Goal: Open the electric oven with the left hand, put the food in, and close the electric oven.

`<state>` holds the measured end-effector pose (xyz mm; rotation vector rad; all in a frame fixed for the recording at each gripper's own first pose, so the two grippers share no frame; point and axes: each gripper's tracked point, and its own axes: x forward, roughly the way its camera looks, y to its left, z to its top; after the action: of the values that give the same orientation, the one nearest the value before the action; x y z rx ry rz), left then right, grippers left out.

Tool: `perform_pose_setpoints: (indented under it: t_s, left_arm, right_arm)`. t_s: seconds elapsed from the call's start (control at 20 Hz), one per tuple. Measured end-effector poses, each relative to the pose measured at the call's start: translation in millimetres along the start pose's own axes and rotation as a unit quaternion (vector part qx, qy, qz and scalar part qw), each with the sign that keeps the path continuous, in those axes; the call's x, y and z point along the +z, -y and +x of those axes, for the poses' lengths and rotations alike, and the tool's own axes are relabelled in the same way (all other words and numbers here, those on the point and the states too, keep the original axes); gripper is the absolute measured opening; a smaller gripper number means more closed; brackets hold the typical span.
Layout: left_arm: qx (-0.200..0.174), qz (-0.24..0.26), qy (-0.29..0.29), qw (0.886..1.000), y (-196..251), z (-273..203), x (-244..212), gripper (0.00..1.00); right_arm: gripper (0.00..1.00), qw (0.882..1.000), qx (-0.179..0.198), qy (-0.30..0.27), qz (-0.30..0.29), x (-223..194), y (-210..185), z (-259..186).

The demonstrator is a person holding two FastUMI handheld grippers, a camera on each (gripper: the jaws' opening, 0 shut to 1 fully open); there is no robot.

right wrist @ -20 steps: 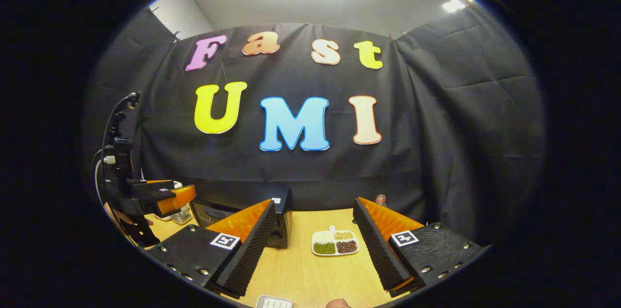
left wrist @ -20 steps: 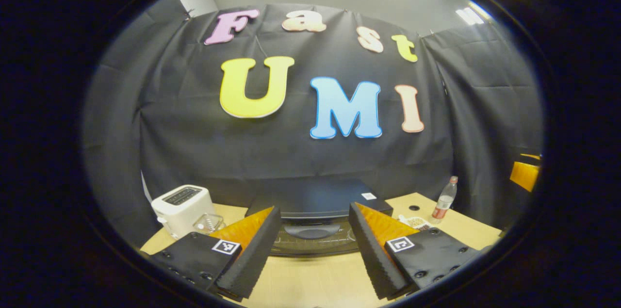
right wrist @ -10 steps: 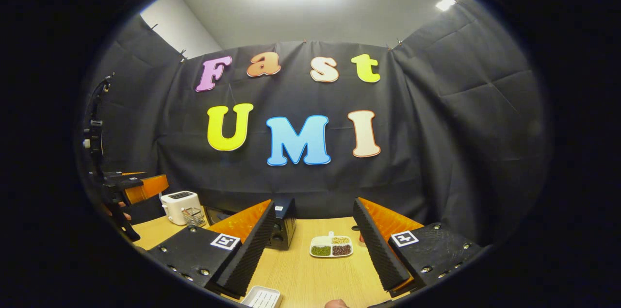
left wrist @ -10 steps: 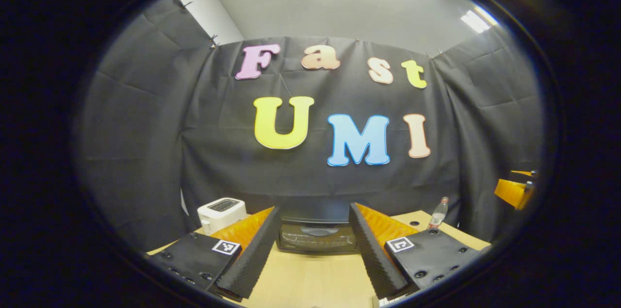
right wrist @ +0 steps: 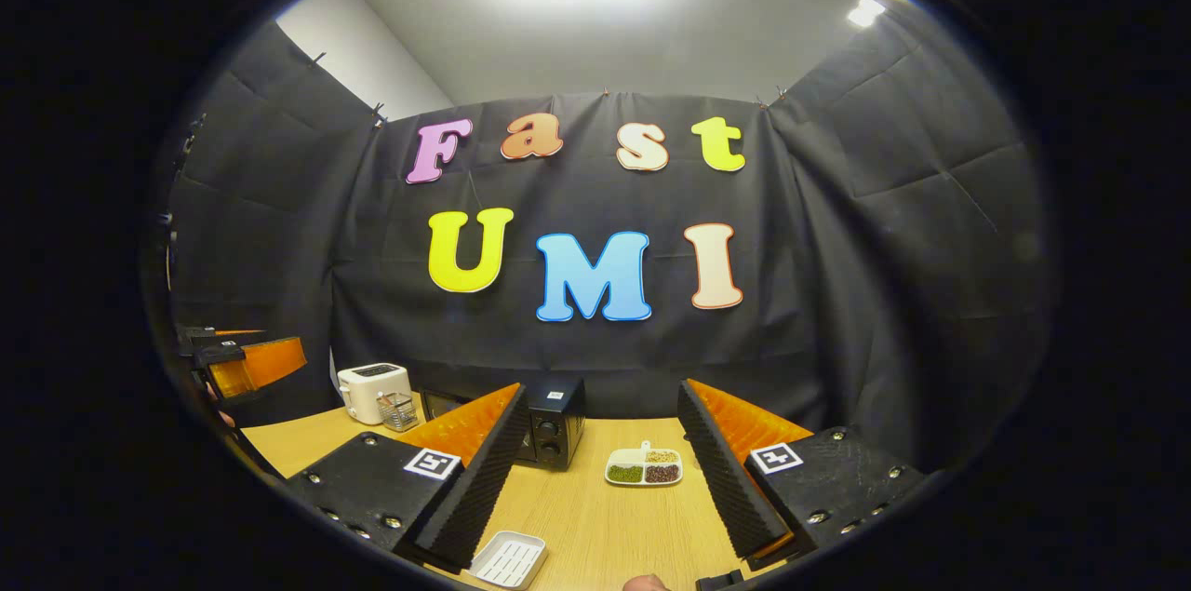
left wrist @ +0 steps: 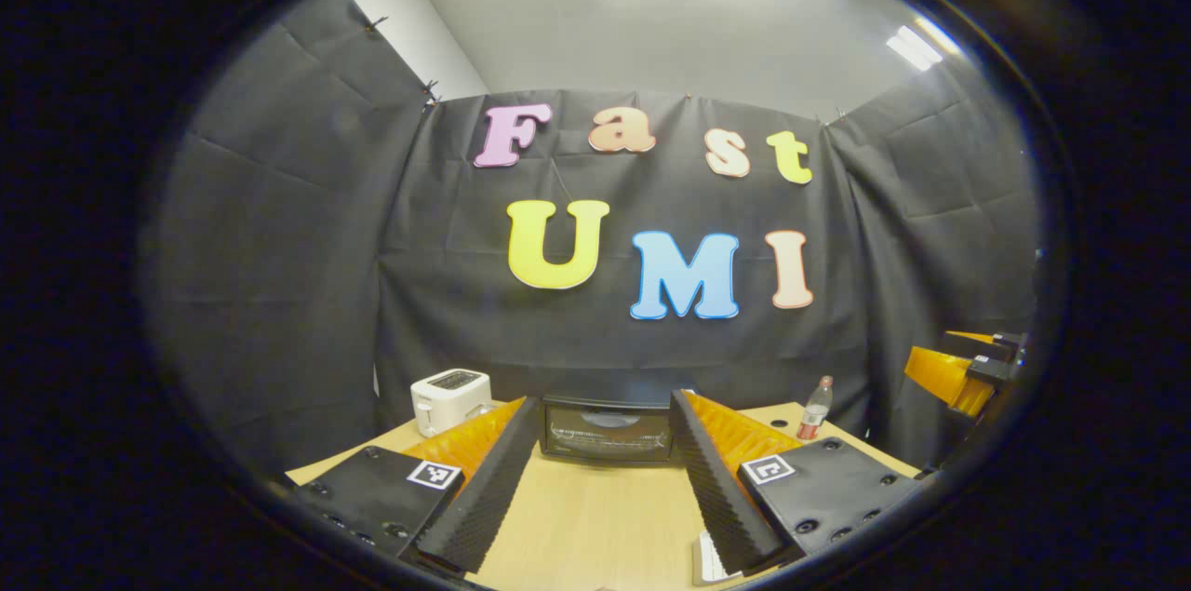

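Left gripper (left wrist: 603,517): bottom centre, fingers spread, grasping nothing.
Right gripper (right wrist: 600,507): bottom centre, released.
Black electric oven (left wrist: 608,431): lower centre, door closed.

On the light wood-grain table (right wrist: 595,517), a black electric oven (right wrist: 549,435) is seen. Left of the oven, a white toaster (right wrist: 372,391) is shown; right of it, a white divided dish (right wrist: 644,468) is filled with green, tan and dark brown-red portions. A white ribbed tray (right wrist: 508,559) is seen nearer.
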<state>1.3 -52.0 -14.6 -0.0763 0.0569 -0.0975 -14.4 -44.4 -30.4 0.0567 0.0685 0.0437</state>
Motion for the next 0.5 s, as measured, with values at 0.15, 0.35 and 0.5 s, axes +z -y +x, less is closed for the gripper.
perform_pose_setpoints:
  t_s: [0.15, 0.35, 0.5]
  left_arm:
    - [0.005, 0.011, 0.014, 1.000, -8, -4, 9, 0.98]
    - [0.006, 0.005, 0.012, 1.000, -21, -6, 14, 0.98]
    - [0.012, 0.006, 0.007, 1.000, -37, -9, 11, 0.94]
  right_arm:
    - [0.98, 1.000, -0.008, 0.000, 0.001, 3, -6, -5]
    - [0.98, 1.000, -0.014, 0.007, 0.013, 9, -15, -6]
    - [0.97, 1.000, -0.014, 0.002, 0.013, 5, -23, -3]
